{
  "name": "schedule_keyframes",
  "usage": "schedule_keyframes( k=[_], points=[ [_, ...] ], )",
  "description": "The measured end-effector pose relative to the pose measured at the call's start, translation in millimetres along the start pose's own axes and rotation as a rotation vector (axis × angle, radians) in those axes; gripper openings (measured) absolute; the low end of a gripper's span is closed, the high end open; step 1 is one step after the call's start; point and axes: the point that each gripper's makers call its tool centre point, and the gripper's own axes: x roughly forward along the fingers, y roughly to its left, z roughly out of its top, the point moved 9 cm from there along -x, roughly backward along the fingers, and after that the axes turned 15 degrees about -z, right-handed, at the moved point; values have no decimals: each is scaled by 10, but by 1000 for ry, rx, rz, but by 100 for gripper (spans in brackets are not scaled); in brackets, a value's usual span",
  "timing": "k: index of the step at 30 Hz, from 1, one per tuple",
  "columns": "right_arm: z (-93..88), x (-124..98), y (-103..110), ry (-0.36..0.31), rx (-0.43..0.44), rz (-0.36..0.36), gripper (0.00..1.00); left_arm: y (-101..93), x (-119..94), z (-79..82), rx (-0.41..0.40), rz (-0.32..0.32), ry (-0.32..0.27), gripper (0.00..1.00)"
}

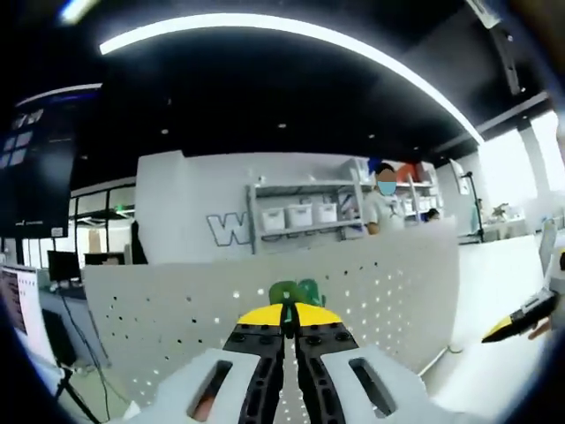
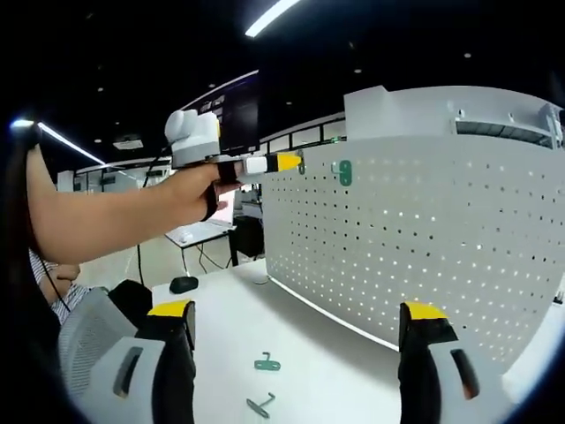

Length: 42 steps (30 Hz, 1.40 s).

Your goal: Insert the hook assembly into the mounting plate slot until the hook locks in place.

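The white perforated mounting plate (image 1: 177, 309) (image 2: 424, 238) stands upright on the table. My left gripper (image 1: 290, 311) (image 2: 296, 162) is shut on a green hook (image 1: 284, 292) (image 2: 301, 162) held at the plate's upper edge. A second green hook (image 2: 344, 172) (image 1: 309, 290) hangs on the plate just beside it. My right gripper (image 2: 298, 311) is open wide and empty, low over the table and facing the plate. One of its yellow-tipped fingers (image 1: 516, 320) shows at the far right of the left gripper view. Two more green hooks (image 2: 267, 363) (image 2: 259, 405) lie on the table below.
A person's hand and forearm (image 2: 132, 212) carry the left gripper in from the left. A black mouse (image 2: 184, 283) lies at the table's far end. Behind the plate are shelves with white bins (image 1: 300, 215) and a standing person (image 1: 384, 203).
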Motion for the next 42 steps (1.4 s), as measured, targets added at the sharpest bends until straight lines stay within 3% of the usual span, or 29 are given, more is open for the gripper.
schedule_keyframes(
  k=[15,42],
  points=[
    [-67,-23,-110,20,18,-37,93,219,323,-108,18,44,32,3],
    [-124,-2,-170,49,20,-55,91,211,388,-205,34,84,44,2]
  ],
)
